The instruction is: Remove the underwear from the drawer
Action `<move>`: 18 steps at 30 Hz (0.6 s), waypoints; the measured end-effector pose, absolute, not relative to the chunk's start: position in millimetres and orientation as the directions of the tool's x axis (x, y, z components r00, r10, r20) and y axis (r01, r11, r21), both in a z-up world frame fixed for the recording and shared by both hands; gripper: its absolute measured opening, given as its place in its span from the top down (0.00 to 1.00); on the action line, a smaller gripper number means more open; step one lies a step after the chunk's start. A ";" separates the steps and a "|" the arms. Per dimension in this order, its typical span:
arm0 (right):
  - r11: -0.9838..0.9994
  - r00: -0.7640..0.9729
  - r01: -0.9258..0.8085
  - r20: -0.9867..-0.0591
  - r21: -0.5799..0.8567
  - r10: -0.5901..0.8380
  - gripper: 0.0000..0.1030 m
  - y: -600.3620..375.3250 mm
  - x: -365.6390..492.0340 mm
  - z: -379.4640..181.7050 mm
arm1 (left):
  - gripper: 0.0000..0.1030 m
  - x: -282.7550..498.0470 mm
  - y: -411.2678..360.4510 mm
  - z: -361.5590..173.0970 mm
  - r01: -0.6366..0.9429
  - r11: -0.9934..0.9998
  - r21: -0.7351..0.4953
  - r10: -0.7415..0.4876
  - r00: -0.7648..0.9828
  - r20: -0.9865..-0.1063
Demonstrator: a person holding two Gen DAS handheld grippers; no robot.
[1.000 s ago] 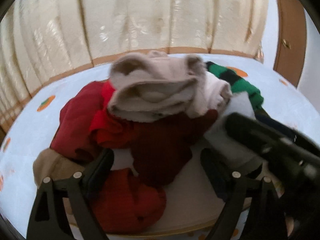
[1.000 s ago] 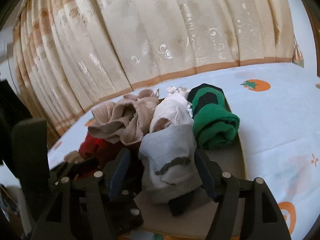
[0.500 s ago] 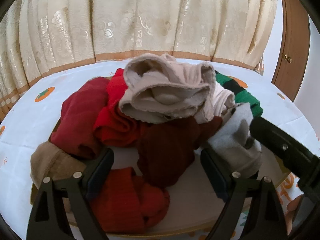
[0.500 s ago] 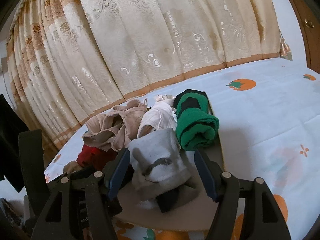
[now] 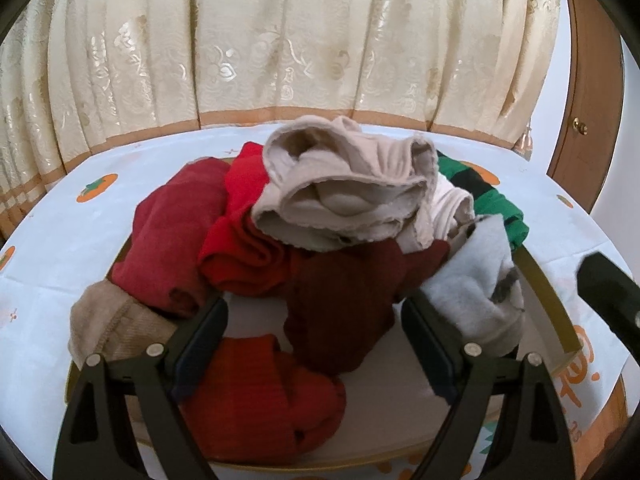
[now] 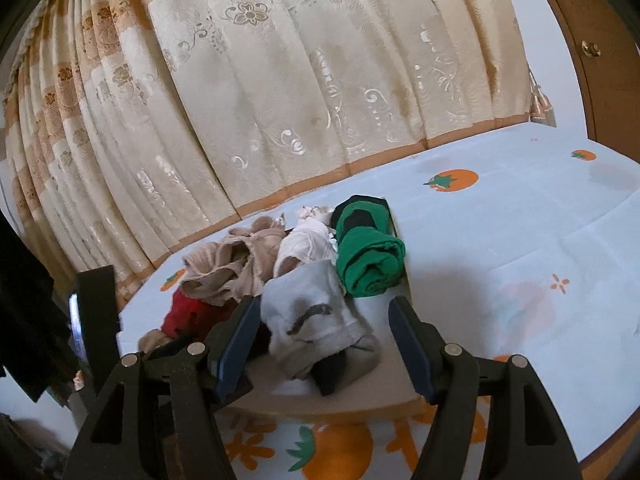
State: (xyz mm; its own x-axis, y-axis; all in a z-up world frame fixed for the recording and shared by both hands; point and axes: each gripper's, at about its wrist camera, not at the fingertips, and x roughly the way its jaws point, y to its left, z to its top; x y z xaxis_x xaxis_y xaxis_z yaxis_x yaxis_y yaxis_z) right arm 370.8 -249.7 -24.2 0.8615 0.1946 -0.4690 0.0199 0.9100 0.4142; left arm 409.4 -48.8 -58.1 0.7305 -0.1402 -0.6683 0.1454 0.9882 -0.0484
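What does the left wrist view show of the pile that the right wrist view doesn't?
Only the left wrist view shows the dark maroon garment at the front of the pile, the red ribbed piece between the left tool's open fingers, and the tray's gold rim.

Only the right wrist view shows the black piece under the grey garment, and the green roll's rolled end.

Both show the beige underwear, the grey garment, the tan piece and the fruit-print cloth.

Cream patterned curtain, fruit-print tablecloth, wooden door
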 end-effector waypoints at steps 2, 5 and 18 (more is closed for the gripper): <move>0.912 0.861 0.018 -0.470 0.409 0.194 0.33 -248.2 364.3 -22.2 | 0.13 409.2 -48.6 -58.0 0.142 0.989 -0.048 -0.138 0.732 -0.668; 0.914 0.864 0.023 -0.469 0.404 0.185 0.33 -247.5 356.7 -20.2 | 0.13 410.8 -48.4 -58.6 0.138 0.989 -0.049 -0.135 0.726 -0.674; 0.925 0.890 0.041 -0.435 0.378 0.138 0.33 -246.0 332.7 -9.6 | 0.13 406.7 -43.4 -57.9 0.113 0.992 -0.055 -0.121 0.743 -0.659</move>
